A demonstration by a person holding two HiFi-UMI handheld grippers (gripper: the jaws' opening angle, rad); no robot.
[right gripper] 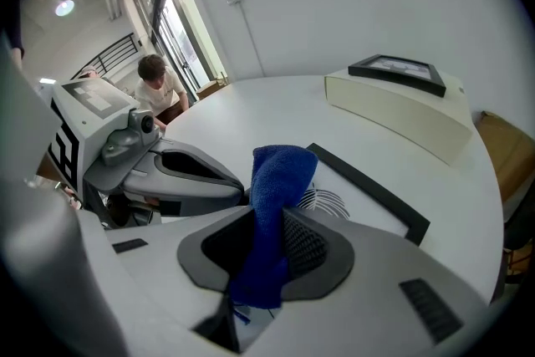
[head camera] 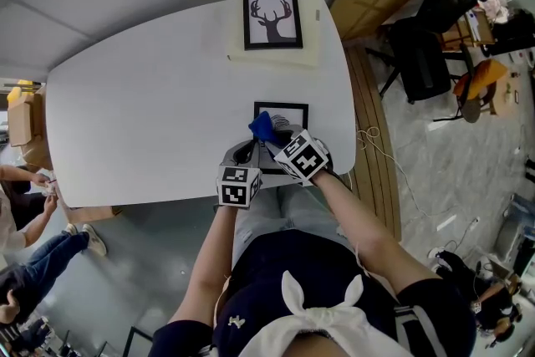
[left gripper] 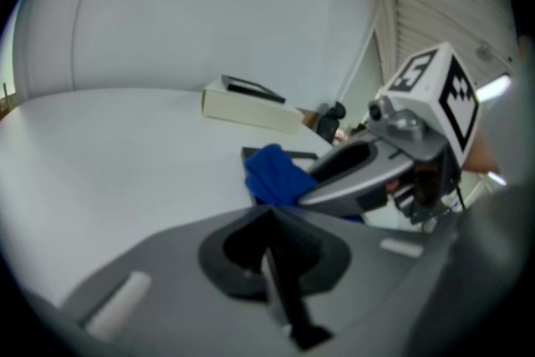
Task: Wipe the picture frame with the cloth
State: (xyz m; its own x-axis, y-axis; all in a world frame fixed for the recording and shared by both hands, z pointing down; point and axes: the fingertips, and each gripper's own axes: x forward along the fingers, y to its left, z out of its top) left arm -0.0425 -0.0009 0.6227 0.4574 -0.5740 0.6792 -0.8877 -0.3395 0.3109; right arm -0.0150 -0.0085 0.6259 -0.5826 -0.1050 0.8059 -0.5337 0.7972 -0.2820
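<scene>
The right gripper [right gripper: 269,240] pinches the blue cloth [right gripper: 276,180] between its jaws, with a folded tuft standing up past the tips. The left gripper [left gripper: 272,255] has its jaws pressed together on nothing and sits just beside the right one at the lower centre of the head view. The picture frame [head camera: 288,114] to be wiped lies flat on the white table [head camera: 150,113]. It is black-edged and lies just beyond both grippers, close to the table's near edge. The cloth hangs over its near part, and I cannot tell whether it touches the glass. To wipe well, I judge the right gripper should tip down so that the soft tuft, not the hard jaw tips, meets the glass. It should then sweep in overlapping strokes across the pane and along the black border, with light pressure. The frame looks light and is likely to slide on the smooth top, so the closed left gripper could press on a corner to steady it. As for containers, none stands open. A cream box [head camera: 312,38] at the upper centre of the head view is shut and carries a second frame with a deer silhouette [head camera: 272,17] on its top; its contents are unseen. Brown cardboard boxes [head camera: 21,121] at the left edge show nothing of their insides.
</scene>
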